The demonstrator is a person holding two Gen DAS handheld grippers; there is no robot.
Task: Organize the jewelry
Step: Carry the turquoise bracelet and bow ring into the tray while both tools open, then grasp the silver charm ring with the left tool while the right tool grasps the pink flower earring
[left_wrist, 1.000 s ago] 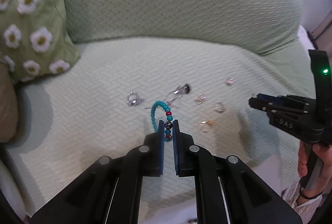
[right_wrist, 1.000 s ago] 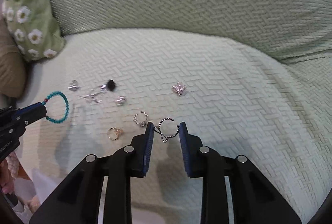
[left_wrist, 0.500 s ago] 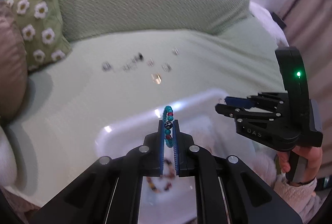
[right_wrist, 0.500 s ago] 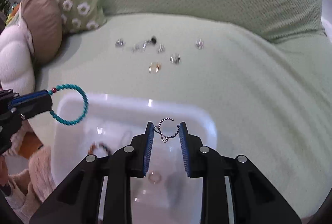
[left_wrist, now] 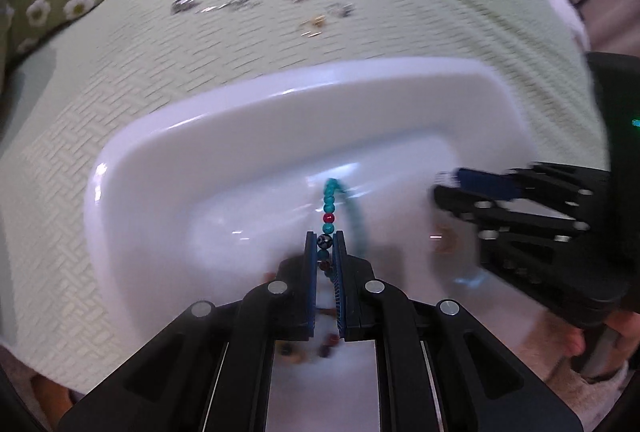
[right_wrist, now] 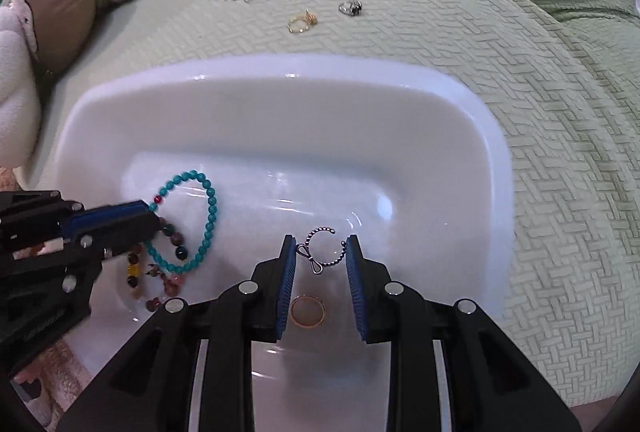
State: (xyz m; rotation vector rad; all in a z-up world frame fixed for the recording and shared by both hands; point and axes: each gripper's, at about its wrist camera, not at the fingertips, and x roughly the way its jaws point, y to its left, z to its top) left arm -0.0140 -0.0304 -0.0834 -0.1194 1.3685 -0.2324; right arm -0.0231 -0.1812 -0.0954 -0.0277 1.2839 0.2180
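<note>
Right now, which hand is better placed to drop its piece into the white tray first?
Either could, but the right looks better placed: the right gripper holds the silver ring over bare tray floor, while the left gripper holds the turquoise bracelet over other beads.

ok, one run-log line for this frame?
left gripper: shut on turquoise bracelet | right gripper: shut on silver ring | both over white tray | loose jewelry on sofa

Soft even daylight, glare on white tray (right_wrist: pixel 492 136), left-view motion blur, fisheye-warped edges.
</note>
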